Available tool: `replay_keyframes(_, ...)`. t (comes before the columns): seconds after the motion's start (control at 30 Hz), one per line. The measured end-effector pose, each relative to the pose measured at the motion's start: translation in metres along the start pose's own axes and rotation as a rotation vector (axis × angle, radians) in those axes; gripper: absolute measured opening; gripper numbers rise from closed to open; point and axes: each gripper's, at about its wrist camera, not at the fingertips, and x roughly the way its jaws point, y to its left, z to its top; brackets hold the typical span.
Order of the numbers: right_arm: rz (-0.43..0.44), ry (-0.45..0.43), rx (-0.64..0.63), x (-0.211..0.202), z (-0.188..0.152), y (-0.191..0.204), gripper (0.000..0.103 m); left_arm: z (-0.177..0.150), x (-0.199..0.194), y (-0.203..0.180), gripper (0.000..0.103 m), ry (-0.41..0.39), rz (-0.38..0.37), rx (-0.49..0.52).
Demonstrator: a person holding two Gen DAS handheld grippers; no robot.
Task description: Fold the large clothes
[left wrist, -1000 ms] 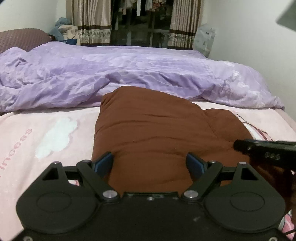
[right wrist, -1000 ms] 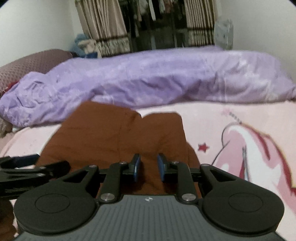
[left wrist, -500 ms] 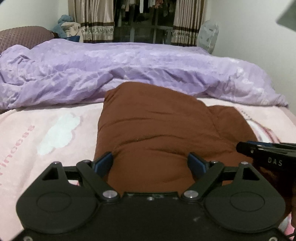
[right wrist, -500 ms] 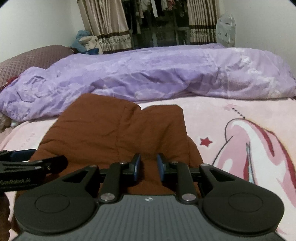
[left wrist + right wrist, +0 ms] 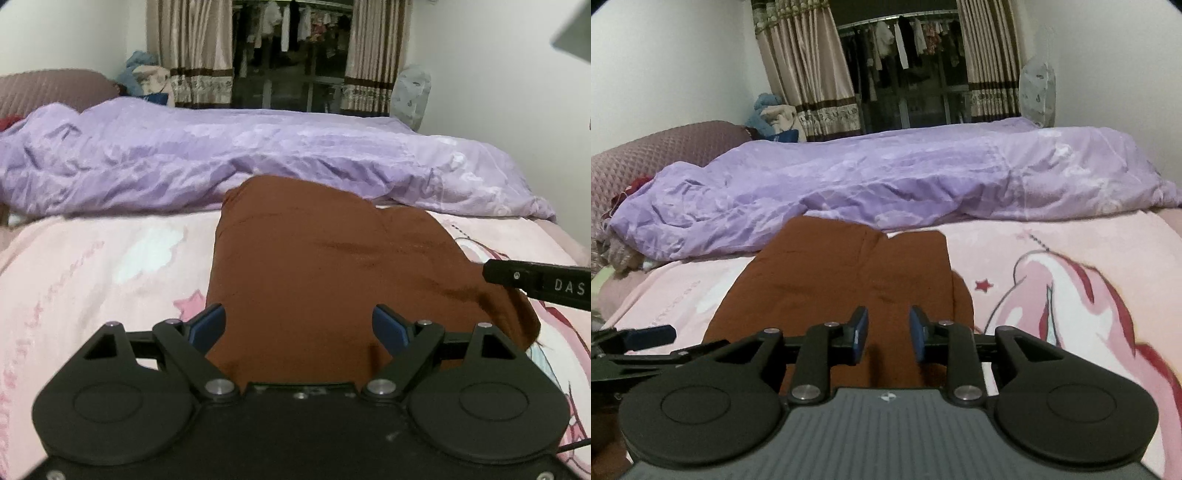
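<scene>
A brown garment (image 5: 317, 266) lies folded into a rough rectangle on the pink bed sheet (image 5: 110, 266). It also shows in the right wrist view (image 5: 849, 280). My left gripper (image 5: 298, 326) is open wide and empty above the garment's near edge. My right gripper (image 5: 885, 334) is open with a narrower gap, empty, over the garment's near right part. The right gripper's finger (image 5: 535, 282) reaches into the left wrist view from the right. The left gripper's fingers (image 5: 650, 334) show at the left of the right wrist view.
A crumpled purple duvet (image 5: 240, 162) lies across the bed behind the garment. A quilted headboard (image 5: 657, 147) stands at far left. Curtains (image 5: 188, 51) and a window with hanging clothes are at the back. A covered fan (image 5: 1038, 92) stands by the right wall.
My right gripper has opened from nearly shut to a clear gap. Both grippers have risen and drawn back a little from the garment. The garment lies still.
</scene>
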Motion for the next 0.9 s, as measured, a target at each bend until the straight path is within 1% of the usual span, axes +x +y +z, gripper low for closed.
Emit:
replay_keyframes(0.17,-0.018,0.004,-0.013,-0.008,-0.019,0.001,0.034,-0.016,-0.003,0.001,0.086,0.023,0.001,-0.033)
replay_keyframes(0.27,-0.038,-0.002,-0.018,-0.009,-0.028,0.0,0.036,-0.02,0.006,0.001,0.086,0.05,-0.01,-0.037)
replay_keyframes(0.4,-0.049,0.028,-0.015,0.003,-0.038,-0.003,0.036,-0.027,0.022,0.004,0.089,0.089,-0.014,-0.062)
replay_keyframes(0.43,-0.051,0.037,-0.017,0.007,-0.041,-0.004,0.036,-0.029,0.024,0.004,0.092,0.09,-0.01,-0.056)
replay_keyframes(0.53,-0.059,0.052,-0.022,0.016,-0.047,-0.004,0.036,-0.031,0.03,0.003,0.092,0.092,-0.008,-0.039)
replay_keyframes(0.7,-0.07,0.05,-0.031,0.022,-0.057,-0.002,0.036,-0.036,0.037,0.006,0.093,0.092,-0.011,-0.035)
replay_keyframes(0.9,-0.079,0.047,-0.041,0.02,-0.056,0.001,0.036,-0.033,0.034,0.006,0.093,0.09,-0.009,-0.038)
